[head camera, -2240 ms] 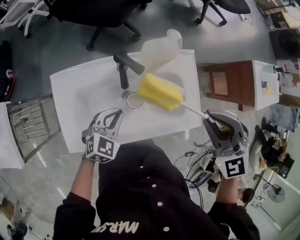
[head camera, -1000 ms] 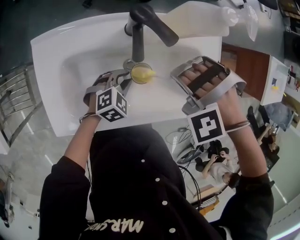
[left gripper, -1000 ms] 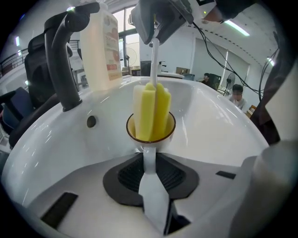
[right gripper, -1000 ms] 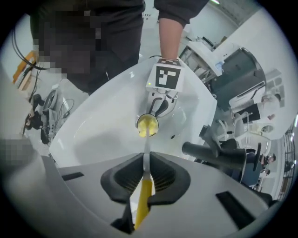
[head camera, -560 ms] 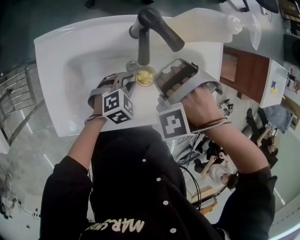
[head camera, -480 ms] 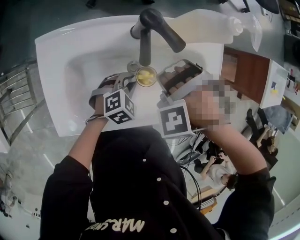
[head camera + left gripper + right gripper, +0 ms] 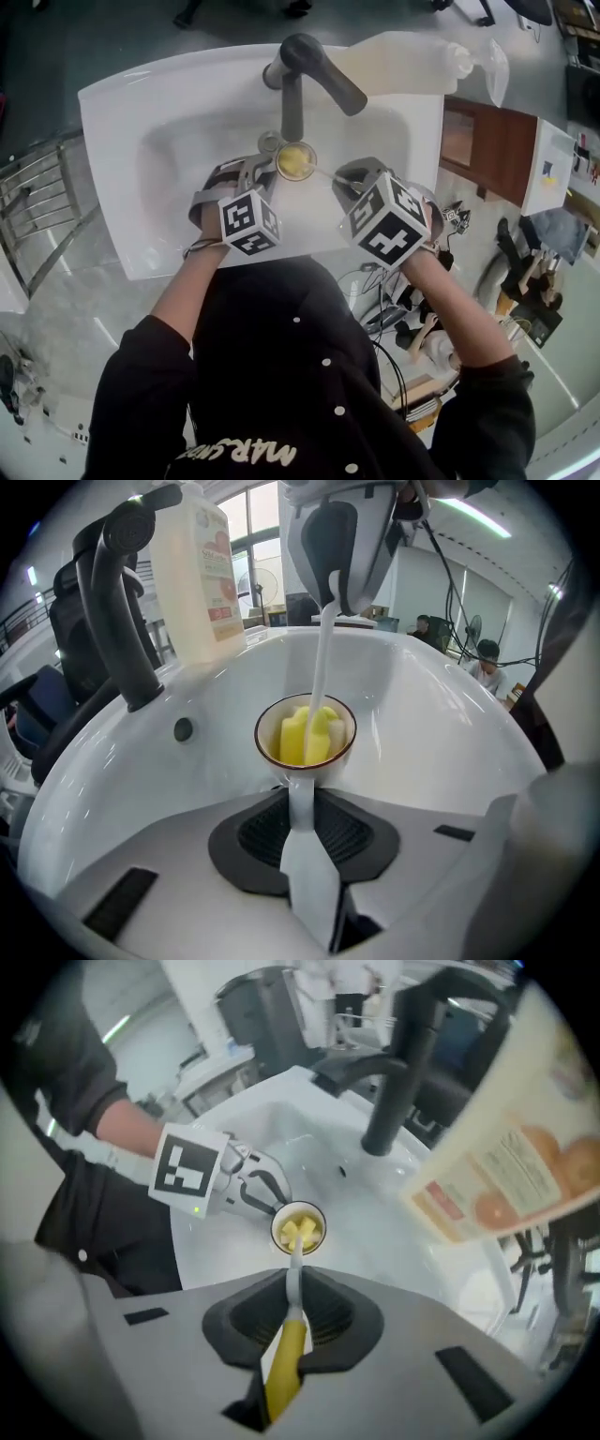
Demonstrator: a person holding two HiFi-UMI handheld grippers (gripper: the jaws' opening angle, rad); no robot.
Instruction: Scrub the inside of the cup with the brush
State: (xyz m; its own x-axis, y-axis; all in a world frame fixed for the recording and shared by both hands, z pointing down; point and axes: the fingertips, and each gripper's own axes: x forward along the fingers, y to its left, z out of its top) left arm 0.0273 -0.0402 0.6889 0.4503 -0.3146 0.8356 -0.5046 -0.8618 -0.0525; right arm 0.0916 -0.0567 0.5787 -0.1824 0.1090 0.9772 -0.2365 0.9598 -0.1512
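Note:
A small white cup (image 7: 295, 161) with a brown rim stands in the white sink (image 7: 178, 112). My left gripper (image 7: 268, 170) is shut on the cup's handle (image 7: 301, 803), which runs back between its pads. The brush's yellow sponge (image 7: 306, 735) sits down inside the cup. Its white stem (image 7: 322, 658) rises to my right gripper (image 7: 337, 585), which hangs above and just right of the cup. In the right gripper view that gripper (image 7: 291, 1312) is shut on the brush's yellow handle (image 7: 285, 1365), pointing steeply down at the cup (image 7: 299, 1227).
A dark grey faucet (image 7: 302, 75) arches over the basin just behind the cup. A pale soap bottle (image 7: 398, 61) lies along the sink's back rim. A metal rack (image 7: 42, 216) stands left of the sink, a brown cabinet (image 7: 478, 145) to its right.
My right gripper has rolled over so its marker cube faces up, and it has sunk lower beside the cup. The sponge stays in the cup. The left gripper keeps its hold.

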